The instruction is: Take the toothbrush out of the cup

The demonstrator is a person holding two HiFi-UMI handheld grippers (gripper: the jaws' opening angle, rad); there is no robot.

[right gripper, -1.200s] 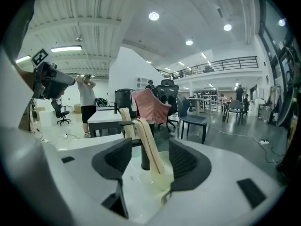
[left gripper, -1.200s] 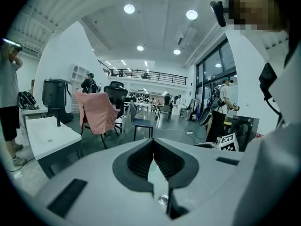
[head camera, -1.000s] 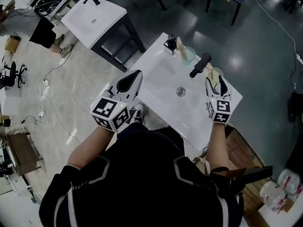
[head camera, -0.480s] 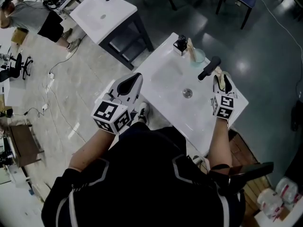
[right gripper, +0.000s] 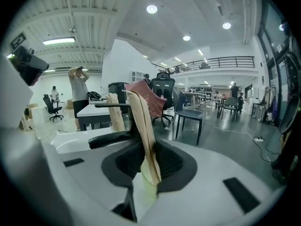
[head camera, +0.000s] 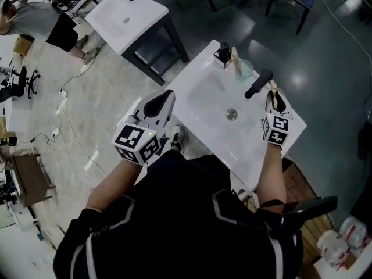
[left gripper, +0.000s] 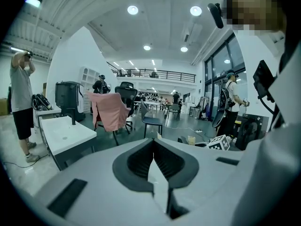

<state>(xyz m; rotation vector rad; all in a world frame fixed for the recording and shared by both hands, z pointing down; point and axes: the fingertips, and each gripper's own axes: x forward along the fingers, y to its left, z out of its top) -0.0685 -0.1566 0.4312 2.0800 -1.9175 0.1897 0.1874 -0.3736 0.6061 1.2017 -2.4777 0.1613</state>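
A beige toothbrush [right gripper: 141,126] stands in a pale green cup [right gripper: 143,192] at the right rim of the white sink [head camera: 203,97]. My right gripper [right gripper: 143,159] has its jaws closing on the handle, and both pads touch it. In the head view the right gripper [head camera: 274,99] sits by the black faucet [head camera: 258,83], with the toothbrush [head camera: 271,87] rising from between its fingers. My left gripper [head camera: 163,100] hovers at the sink's left edge, shut and holding nothing [left gripper: 153,147].
A second cup [head camera: 244,68] with another toothbrush [head camera: 235,59] and a dark bottle [head camera: 222,54] stand at the sink's far corner. The drain [head camera: 231,114] lies mid-basin. Another white table [head camera: 125,19] stands behind, and a person [head camera: 40,22] is at the left.
The right gripper's wide-open jaws have come together round the toothbrush handle. The left gripper stays shut at the sink's left edge.
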